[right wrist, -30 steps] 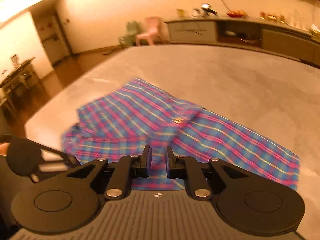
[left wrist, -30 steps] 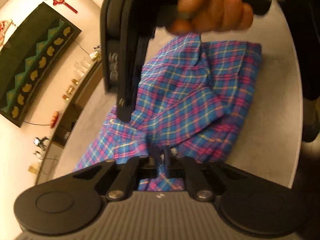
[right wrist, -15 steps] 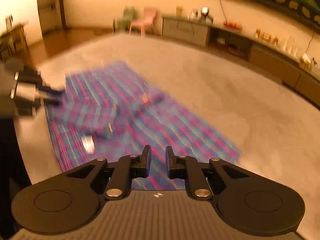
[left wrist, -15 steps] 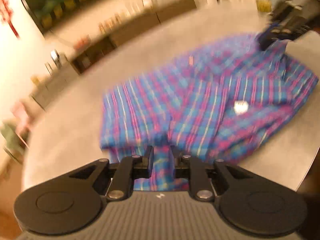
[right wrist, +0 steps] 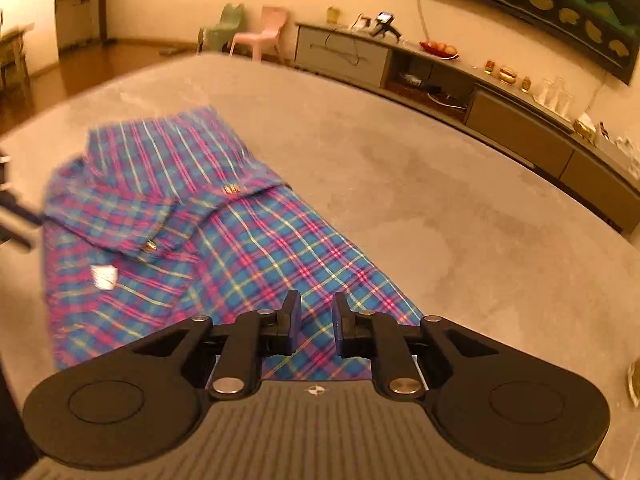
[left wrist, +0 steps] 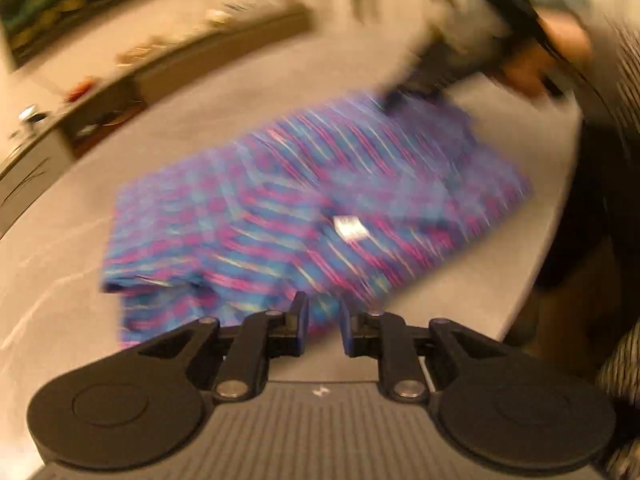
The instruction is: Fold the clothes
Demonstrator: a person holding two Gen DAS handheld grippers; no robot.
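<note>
Plaid shirt (right wrist: 192, 240) lies flat under both parted tongs (right wrist: 316, 326).

Plaid shirt (right wrist: 240, 248), blue with pink and yellow lines, lying on grey counter (right wrist: 440, 200). Partly folded: one flap doubled over upper half, small metal buttons showing along its edge. White label (right wrist: 104, 277) visible on lower layer. Lower part spread flat, smooth. Left wrist view blurred, same shirt (left wrist: 304, 216).

Shirt (right wrist: 208, 248) on table (right wrist: 440, 200)
</note>
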